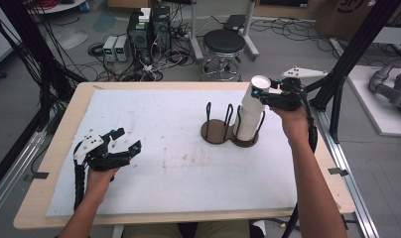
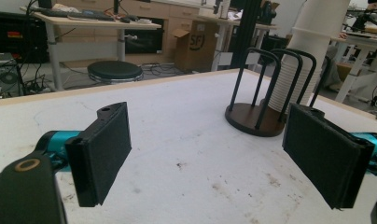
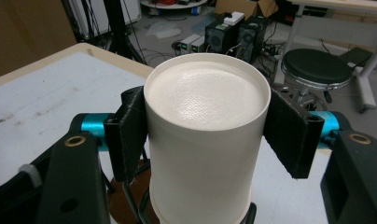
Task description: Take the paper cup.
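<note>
Here, at the left, my left gripper (image 1: pixel 125 142) hangs just above the white mat (image 1: pixel 164 163), its jaws spread wide with nothing between them; in the left gripper view the two black pads (image 2: pixel 105 149) stand well apart over bare, stained cloth. One mat covers most of the one wooden table (image 1: pixel 59 144). Further right stands one dark round-based cup holder (image 1: pixel 217 130) with two bays ringed by black wire hoops: the left bay is empty, the right bay carries one stack of white paper cups (image 1: pixel 248 121). I cannot count the cups in the stack; in the left gripper view their rims show only as fine ridges behind the hoops (image 2: pixel 289 79). At the right, my right gripper (image 1: pixel 266 94) reaches in from the table's right side and pinches the top cup (image 3: pixel 206 135), which stands upside down, one pad pressed to each side of it just under its closed end. That cup sits tilted on the stack and leans away from me. Around the cup the wire hoops crowd the stack's lower part. Beyond the table I see one black stool (image 1: pixel 223 43), two computer towers (image 1: pixel 149 27) and loose cables on the floor
</note>
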{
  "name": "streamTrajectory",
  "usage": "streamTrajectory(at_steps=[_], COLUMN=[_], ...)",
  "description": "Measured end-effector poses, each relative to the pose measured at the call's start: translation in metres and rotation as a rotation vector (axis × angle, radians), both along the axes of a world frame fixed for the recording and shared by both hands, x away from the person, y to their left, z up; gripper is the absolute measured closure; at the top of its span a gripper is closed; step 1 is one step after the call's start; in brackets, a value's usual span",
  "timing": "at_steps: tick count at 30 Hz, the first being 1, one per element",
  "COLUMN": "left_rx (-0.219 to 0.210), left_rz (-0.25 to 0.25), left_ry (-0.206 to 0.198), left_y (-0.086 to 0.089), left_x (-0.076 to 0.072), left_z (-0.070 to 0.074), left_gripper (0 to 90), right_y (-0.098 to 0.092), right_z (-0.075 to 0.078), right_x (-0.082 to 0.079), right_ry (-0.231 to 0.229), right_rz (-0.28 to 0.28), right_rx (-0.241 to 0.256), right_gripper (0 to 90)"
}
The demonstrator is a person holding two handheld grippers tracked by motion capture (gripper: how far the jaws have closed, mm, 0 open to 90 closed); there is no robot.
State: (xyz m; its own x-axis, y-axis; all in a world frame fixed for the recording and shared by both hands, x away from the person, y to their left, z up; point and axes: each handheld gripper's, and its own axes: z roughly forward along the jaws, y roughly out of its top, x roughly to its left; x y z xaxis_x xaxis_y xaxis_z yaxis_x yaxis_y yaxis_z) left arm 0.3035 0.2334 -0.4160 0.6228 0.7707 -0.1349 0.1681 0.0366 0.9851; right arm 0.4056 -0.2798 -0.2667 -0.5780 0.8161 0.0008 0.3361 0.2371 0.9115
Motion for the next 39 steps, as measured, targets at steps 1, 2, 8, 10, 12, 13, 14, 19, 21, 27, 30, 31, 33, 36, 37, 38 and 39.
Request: streamTrajectory(at_steps=[1, 2, 8, 10, 12, 13, 14, 19, 21, 27, 30, 31, 33, 36, 37, 38, 39], left_rx=[0.000, -0.002, -0.004, -0.002, -0.006, -0.006, -0.008, -0.001, -0.003, -0.005, 0.002, 0.001, 0.007, 0.014, 0.015, 0.016, 0.019], left_rz=[-0.001, -0.003, -0.013, -0.015, -0.017, -0.017, -0.021, -0.032, -0.034, -0.041, -0.053, -0.054, -0.066, -0.071, -0.075, -0.077, -0.080], left_ry=[-0.001, 0.000, 0.005, 0.004, -0.002, -0.002, -0.002, -0.004, -0.002, 0.001, 0.001, 0.002, -0.002, -0.005, -0.006, -0.008, -0.014], left_y=[0.000, 0.000, -0.002, -0.002, -0.002, -0.002, -0.003, -0.003, -0.003, -0.005, -0.005, -0.006, -0.007, -0.008, -0.009, -0.009, -0.010], left_x=[0.000, 0.000, 0.000, 0.000, 0.000, 0.000, 0.000, -0.001, -0.001, 0.000, 0.000, 0.000, 0.000, -0.001, -0.001, -0.002, -0.002], left_z=[0.000, 0.000, -0.001, 0.000, 0.000, 0.000, -0.001, 0.000, -0.001, -0.002, -0.002, -0.002, -0.003, -0.002, -0.003, -0.002, -0.002], left_gripper=[15.2, 15.2, 15.2, 15.2, 15.2, 15.2, 15.2, 15.2, 15.2, 15.2, 15.2, 15.1, 15.1, 15.0, 15.0, 14.7, 14.7], right_y=[0.000, -0.001, -0.004, -0.004, -0.005, -0.005, -0.005, -0.004, -0.002, 0.005, 0.009, 0.012, 0.014, 0.017, 0.017, 0.018, 0.018], right_z=[0.000, 0.006, 0.022, 0.028, 0.033, 0.033, 0.037, 0.042, 0.043, 0.037, 0.030, 0.020, 0.014, -0.013, -0.013, -0.025, -0.025], right_x=[0.000, -0.003, -0.013, -0.016, -0.020, -0.020, -0.024, -0.039, -0.047, -0.067, -0.072, -0.076, -0.078, -0.082, -0.082, -0.083, -0.083], right_ry=[0.000, -0.016, -0.058, -0.078, -0.090, -0.090, -0.094, -0.119, -0.125, -0.116, -0.103, -0.085, -0.077, -0.044, -0.044, -0.041, -0.041], right_rz=[0.000, 0.007, 0.016, 0.022, 0.029, 0.029, 0.037, 0.085, 0.111, 0.214, 0.255, 0.275, 0.282, 0.299, 0.299, 0.306, 0.306], right_rx=[0.000, 0.014, 0.027, 0.028, 0.032, 0.032, 0.037, 0.050, 0.056, 0.063, 0.059, 0.054, 0.056, 0.046, 0.046, 0.024, 0.024], right_gripper=[34.8, 34.8, 34.8, 34.8, 34.8, 34.8, 34.9, 34.8, 34.8, 34.8, 34.8, 34.8, 34.8, 34.7, 34.7, 34.6, 34.6])
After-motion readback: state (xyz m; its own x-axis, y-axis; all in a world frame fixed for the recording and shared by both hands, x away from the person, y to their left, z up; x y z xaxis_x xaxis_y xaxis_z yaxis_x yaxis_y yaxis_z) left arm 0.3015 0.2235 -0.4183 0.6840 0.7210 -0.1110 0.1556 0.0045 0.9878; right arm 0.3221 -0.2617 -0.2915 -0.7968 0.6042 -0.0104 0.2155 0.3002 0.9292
